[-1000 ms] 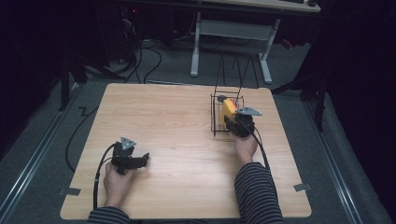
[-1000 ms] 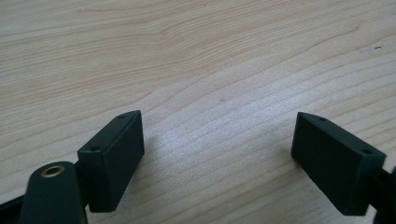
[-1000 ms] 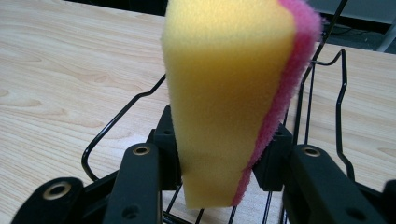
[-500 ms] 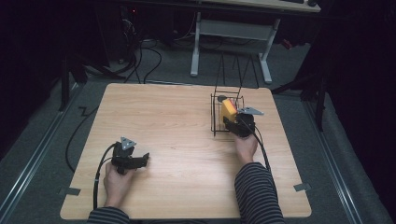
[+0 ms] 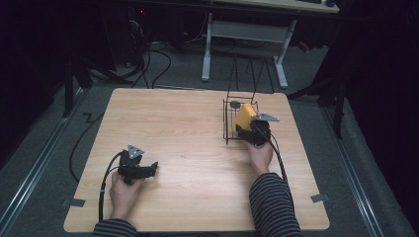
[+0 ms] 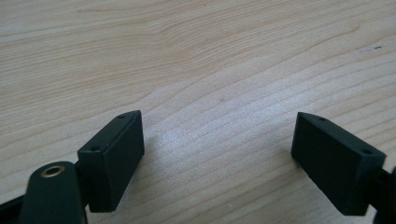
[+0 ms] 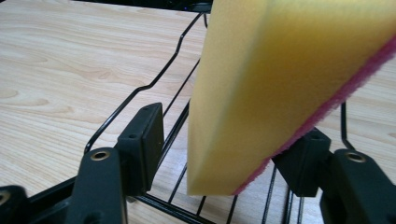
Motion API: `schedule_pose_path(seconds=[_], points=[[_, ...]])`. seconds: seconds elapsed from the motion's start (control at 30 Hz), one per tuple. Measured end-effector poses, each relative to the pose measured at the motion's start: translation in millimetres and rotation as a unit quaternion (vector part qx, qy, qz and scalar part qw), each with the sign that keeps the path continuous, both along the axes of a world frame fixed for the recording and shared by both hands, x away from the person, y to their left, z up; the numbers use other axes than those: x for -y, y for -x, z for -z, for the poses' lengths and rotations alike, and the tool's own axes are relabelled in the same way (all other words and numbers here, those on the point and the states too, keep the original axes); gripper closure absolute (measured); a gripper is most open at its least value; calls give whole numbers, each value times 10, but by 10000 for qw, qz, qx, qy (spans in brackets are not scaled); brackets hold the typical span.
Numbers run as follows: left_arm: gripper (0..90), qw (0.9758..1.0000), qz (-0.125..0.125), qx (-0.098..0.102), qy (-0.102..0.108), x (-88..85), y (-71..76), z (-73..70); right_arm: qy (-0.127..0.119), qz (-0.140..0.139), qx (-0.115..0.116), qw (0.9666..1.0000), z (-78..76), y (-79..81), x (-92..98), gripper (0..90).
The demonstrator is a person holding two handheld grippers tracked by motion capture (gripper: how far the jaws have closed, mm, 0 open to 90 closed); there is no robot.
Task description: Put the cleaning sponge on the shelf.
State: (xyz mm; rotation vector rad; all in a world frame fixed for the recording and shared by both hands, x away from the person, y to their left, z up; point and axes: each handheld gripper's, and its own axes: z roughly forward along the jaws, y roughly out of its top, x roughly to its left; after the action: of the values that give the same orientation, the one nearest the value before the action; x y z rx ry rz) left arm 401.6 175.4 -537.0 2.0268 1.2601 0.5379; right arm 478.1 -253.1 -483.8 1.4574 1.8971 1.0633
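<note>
Now the right hand-held gripper (image 5: 245, 129), jaws just opening, points level around the sponge (image 7: 280, 84) in the rack (image 5: 228, 123).

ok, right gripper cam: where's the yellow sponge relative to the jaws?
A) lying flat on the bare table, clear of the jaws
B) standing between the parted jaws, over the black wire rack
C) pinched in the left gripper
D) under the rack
B: in the right gripper view the yellow sponge stands between the right gripper jaws, which have just been opening, with a gap at the left jaw, above the wire rack.
</note>
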Motion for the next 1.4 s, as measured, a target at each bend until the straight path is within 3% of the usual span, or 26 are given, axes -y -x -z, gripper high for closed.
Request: schedule_pose_path(seconds=[0.1,0.87,0.93,1.17,1.4], points=[[177,10000,1,-1,0,0,0,0,104,10,74,9999,-23,18,-10,473],[177,10000,-1,0,1,0,0,0,522,-34,326,9981,-86,77,-52,579],[177,10000,1,0,0,0,0,0,606,-81,344,9975,-81,77,-48,569],[177,10000,0,1,1,0,0,0,400,-45,192,9990,-72,66,-22,435],[177,10000,0,-1,1,0,0,0,310,-83,158,9994,-104,94,-2,370]])
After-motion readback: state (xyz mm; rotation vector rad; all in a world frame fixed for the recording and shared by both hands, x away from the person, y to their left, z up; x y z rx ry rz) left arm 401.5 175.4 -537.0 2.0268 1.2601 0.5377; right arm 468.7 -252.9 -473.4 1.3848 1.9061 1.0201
